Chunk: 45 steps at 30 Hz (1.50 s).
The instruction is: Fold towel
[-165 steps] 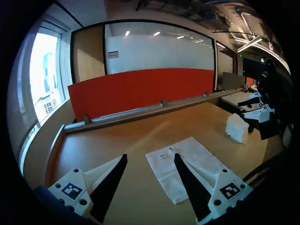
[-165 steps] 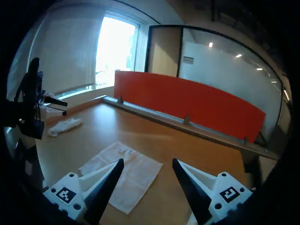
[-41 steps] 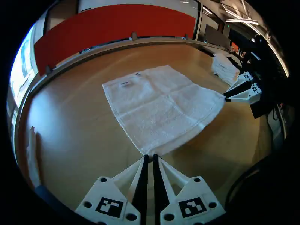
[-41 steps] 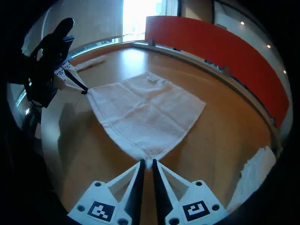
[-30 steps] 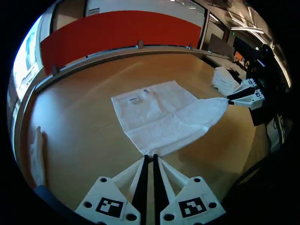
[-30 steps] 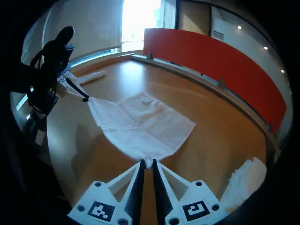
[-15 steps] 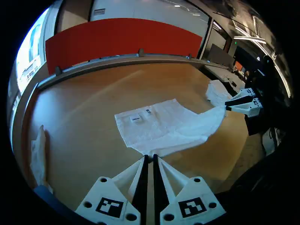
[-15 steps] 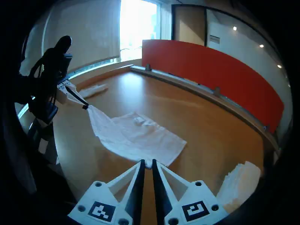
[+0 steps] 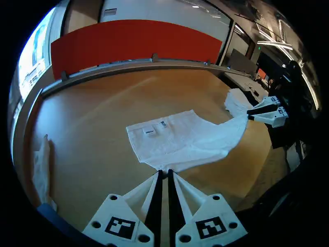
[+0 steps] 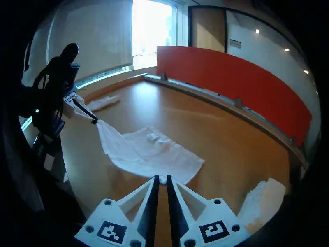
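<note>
Left gripper view looks along the left gripper (image 9: 164, 171), whose fingers (image 9: 155, 197) are pinched almost shut on one near corner of the white towel (image 9: 185, 140). The cloth runs ahead of the tips across the wooden bench (image 9: 94, 123) and up to the right, where the right gripper (image 10: 162, 178) nips the other near corner in the same narrow pinch. The near edge hangs raised between the two pairs of fingers. The far half lies flat ahead of them with its label (image 9: 149, 131) facing up. The step in hand looks like the first fold, near edge over to far edge. To do it well, I would keep both corners level and the edge between them lightly taut, so no sag drags on the flat half. Carry them forward together, then lower each corner squarely onto its far corner before letting go. A stack of folded towels (image 10: 263, 199) sits right of the right fingers, and a loose cloth (image 9: 41, 164) lies left of the left ones, both well apart from the fold.
</note>
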Each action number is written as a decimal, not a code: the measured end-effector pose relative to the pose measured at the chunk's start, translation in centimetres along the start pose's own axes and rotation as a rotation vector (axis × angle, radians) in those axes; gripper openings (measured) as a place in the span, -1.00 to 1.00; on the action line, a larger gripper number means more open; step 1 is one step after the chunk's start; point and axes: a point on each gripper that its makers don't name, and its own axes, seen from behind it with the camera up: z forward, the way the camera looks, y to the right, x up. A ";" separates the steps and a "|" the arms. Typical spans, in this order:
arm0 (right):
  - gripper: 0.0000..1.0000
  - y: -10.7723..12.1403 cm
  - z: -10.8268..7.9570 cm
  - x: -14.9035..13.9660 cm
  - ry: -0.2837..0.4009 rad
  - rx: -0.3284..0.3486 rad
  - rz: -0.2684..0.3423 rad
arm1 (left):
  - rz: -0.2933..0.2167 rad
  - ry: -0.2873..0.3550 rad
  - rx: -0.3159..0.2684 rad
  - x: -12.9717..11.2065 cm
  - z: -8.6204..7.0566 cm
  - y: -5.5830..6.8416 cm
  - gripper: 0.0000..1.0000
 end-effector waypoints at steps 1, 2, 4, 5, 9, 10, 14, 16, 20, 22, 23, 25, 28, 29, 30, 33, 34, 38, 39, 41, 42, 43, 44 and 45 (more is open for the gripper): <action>-0.72 0.1 0.1 0.0 0.000 -0.001 0.001 | -0.004 0.001 0.000 0.1 0.1 -0.1 -0.82; -0.72 0.1 0.2 0.0 0.000 -0.001 0.002 | -0.007 0.002 0.001 0.1 0.1 -0.1 -0.82; -0.72 0.4 0.4 0.0 -0.001 -0.003 0.005 | -0.015 0.004 0.003 0.3 0.4 -0.3 -0.82; -0.72 0.5 0.6 0.0 -0.002 -0.004 0.006 | -0.019 0.005 0.004 0.4 0.5 -0.5 -0.82; -0.72 1.2 1.5 0.0 -0.007 -0.009 0.011 | -0.030 0.009 0.008 0.8 1.3 -1.0 -0.82; -0.72 1.5 1.8 0.0 -0.009 -0.012 0.012 | -0.034 0.009 0.010 1.0 1.6 -1.2 -0.82; -0.72 2.6 3.1 0.2 -0.015 -0.020 0.018 | -0.053 0.010 0.017 1.5 2.9 -2.0 -0.82; -0.72 3.3 3.7 0.4 -0.017 -0.025 0.021 | -0.064 0.009 0.019 1.7 3.6 -2.4 -0.82; -0.72 4.6 4.9 0.6 -0.025 -0.036 0.020 | -0.080 0.006 0.025 2.3 5.1 -3.1 -0.82; -0.72 5.4 5.7 0.5 -0.032 -0.046 0.017 | -0.088 0.005 0.030 2.5 5.9 -3.6 -0.82; -0.72 5.7 6.0 0.5 -0.036 -0.050 0.014 | -0.091 0.005 0.032 2.7 6.2 -3.9 -0.82; -0.72 6.3 6.7 0.4 -0.043 -0.056 0.013 | -0.096 0.003 0.035 2.9 6.9 -4.3 -0.82; -0.72 7.2 7.8 0.1 -0.056 -0.064 0.013 | -0.098 -0.001 0.038 3.3 8.1 -5.0 -0.82; -0.72 7.5 8.2 0.0 -0.061 -0.067 0.014 | -0.098 -0.003 0.039 3.3 8.5 -5.2 -0.82; -0.72 7.7 8.5 -0.1 -0.066 -0.070 0.015 | -0.098 -0.006 0.040 3.4 8.9 -5.4 -0.82; -0.72 8.4 9.7 -0.7 -0.084 -0.074 0.022 | -0.098 -0.018 0.045 3.5 10.3 -6.0 -0.82; -0.72 8.6 10.1 -1.0 -0.092 -0.076 0.026 | -0.100 -0.022 0.045 3.5 10.8 -6.2 -0.82; -0.72 9.2 11.6 -1.9 -0.116 -0.080 0.043 | -0.108 -0.040 0.044 3.5 12.5 -6.8 -0.82; -0.72 9.4 11.9 -2.1 -0.122 -0.081 0.048 | -0.110 -0.044 0.044 3.4 12.9 -7.0 -0.82; -0.72 9.7 12.6 -2.5 -0.131 -0.085 0.061 | -0.116 -0.054 0.047 3.3 13.7 -7.4 -0.82; -0.72 9.8 12.8 -2.7 -0.135 -0.087 0.066 | -0.118 -0.057 0.048 3.2 14.0 -7.5 -0.82; -0.72 9.9 13.1 -2.8 -0.137 -0.089 0.071 | -0.122 -0.060 0.049 3.2 14.4 -7.7 -0.82; -0.72 10.1 13.3 -2.9 -0.138 -0.092 0.075 | -0.124 -0.063 0.050 3.1 14.6 -7.9 -0.82; -0.72 10.2 13.5 -3.0 -0.140 -0.094 0.077 | -0.129 -0.064 0.051 3.1 14.9 -8.0 -0.82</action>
